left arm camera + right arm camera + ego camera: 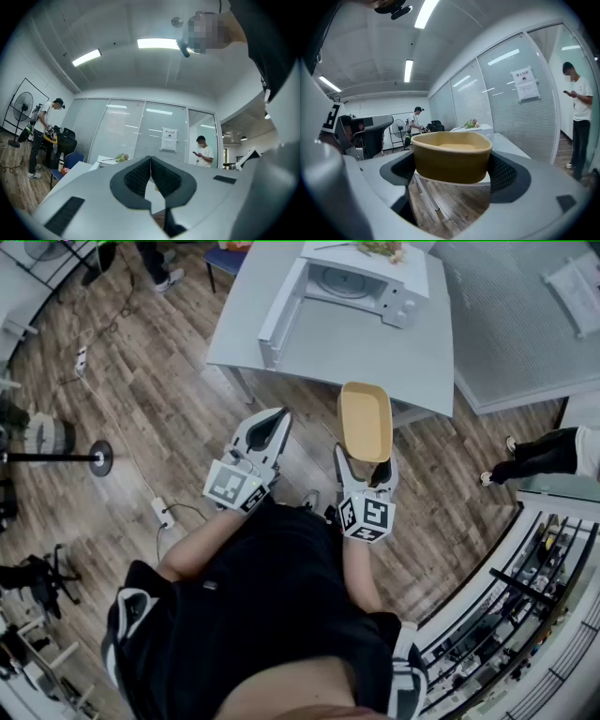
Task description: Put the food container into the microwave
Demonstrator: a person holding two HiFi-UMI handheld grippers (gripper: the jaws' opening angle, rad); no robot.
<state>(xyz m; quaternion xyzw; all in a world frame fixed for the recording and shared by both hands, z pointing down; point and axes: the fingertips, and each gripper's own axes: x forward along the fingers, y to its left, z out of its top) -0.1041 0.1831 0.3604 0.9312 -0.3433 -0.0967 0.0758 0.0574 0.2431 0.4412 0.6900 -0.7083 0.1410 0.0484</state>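
Note:
My right gripper (367, 461) is shut on a tan food container (365, 420), held out over the floor just short of the white table's (375, 348) near edge. In the right gripper view the container (451, 156) fills the space between the jaws, its open top up. The white microwave (361, 282) stands at the table's far side with its door (278, 310) swung open to the left. My left gripper (273, 427) hovers beside the right one, shut with nothing in it; its pads (151, 176) meet in the left gripper view.
Green items (380, 249) lie on top of the microwave. A grey carpeted area (516, 324) lies right of the table. A person's leg (544, 451) is at the right, a fan stand (98, 457) and floor cables (164, 512) at the left. Shelving (525, 615) runs along the lower right.

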